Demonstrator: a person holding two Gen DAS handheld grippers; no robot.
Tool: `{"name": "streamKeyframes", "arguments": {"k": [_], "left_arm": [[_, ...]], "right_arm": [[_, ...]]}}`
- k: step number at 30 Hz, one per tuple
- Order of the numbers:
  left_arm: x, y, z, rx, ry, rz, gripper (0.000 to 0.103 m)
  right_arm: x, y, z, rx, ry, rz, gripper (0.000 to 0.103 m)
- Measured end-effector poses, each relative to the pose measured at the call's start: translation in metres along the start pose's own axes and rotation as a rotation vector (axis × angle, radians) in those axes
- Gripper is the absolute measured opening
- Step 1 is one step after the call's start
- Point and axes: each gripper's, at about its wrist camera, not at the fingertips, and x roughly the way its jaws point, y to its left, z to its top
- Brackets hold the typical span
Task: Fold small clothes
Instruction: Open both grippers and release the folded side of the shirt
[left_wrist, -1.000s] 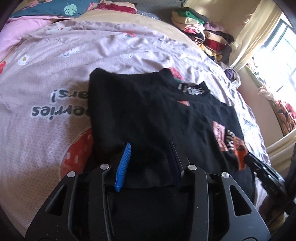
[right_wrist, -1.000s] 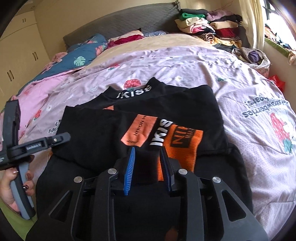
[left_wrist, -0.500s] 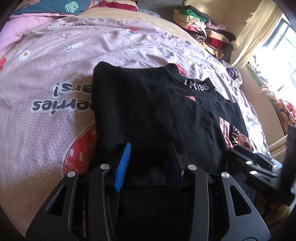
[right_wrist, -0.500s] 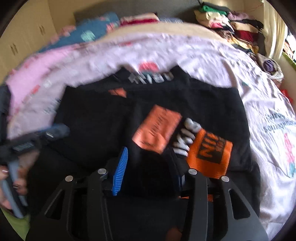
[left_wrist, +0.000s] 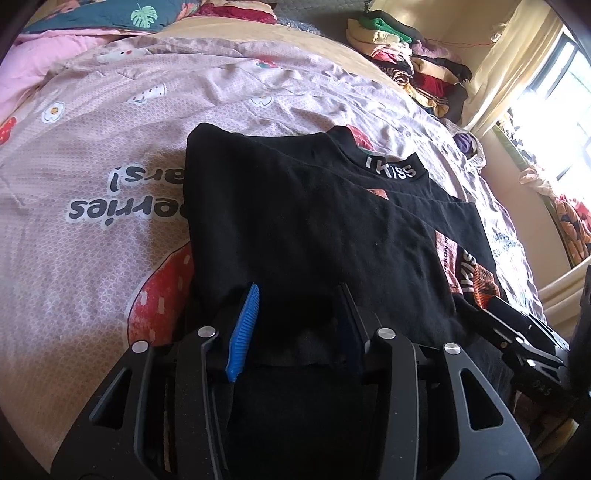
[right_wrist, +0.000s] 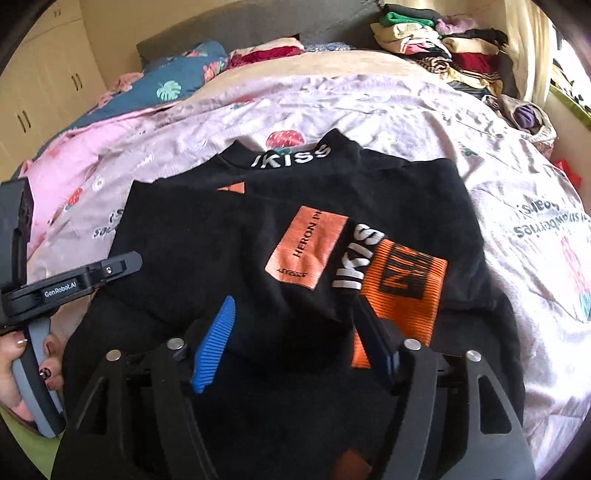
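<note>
**Right jaws spread over folded sweater**

Since the earlier frame, the right gripper (right_wrist: 291, 325) has widened; its jaws stand apart, as do the left gripper (left_wrist: 295, 314) jaws. Black sweater (left_wrist: 314, 229) lies folded on the bed (left_wrist: 92, 258), sleeve cuff (right_wrist: 402, 280) between the right jaws.

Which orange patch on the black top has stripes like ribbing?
The bright orange ribbed cuff on the black top, right of the white letters. The paler orange label is flat and smooth, and the small orange triangle is plain.
</note>
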Motion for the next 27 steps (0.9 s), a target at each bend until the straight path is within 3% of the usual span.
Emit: {"name": "streamKeyframes", "arguments": {"k": [3, 5, 8, 13, 18, 22, 27], "left_arm": [[-0.001, -0.003, -0.001, 0.003, 0.001, 0.001, 0.039], [-0.002, -0.003, -0.001, 0.006, 0.002, -0.002, 0.042], [-0.004, -0.006, -0.002, 0.005, 0.003, -0.008, 0.046], [-0.01, -0.01, -0.006, -0.01, -0.002, -0.029, 0.062], [-0.014, -0.014, -0.006, -0.006, -0.006, -0.029, 0.069], [-0.021, -0.013, -0.005, -0.024, -0.016, -0.033, 0.091], [-0.03, -0.014, -0.004, -0.024, -0.029, -0.023, 0.093]], "right_arm": [[-0.01, -0.006, 0.0, 0.038, -0.019, 0.018, 0.09], [-0.014, -0.006, 0.001, 0.037, -0.027, 0.013, 0.094], [-0.02, -0.004, 0.0, 0.032, -0.039, -0.002, 0.095], [-0.029, -0.005, -0.001, 0.049, -0.054, 0.01, 0.098], [-0.036, -0.002, -0.001, 0.044, -0.068, -0.002, 0.098], [-0.041, -0.003, -0.001, 0.052, -0.08, -0.003, 0.098], [-0.051, -0.002, -0.002, 0.05, -0.101, -0.007, 0.098]]}}
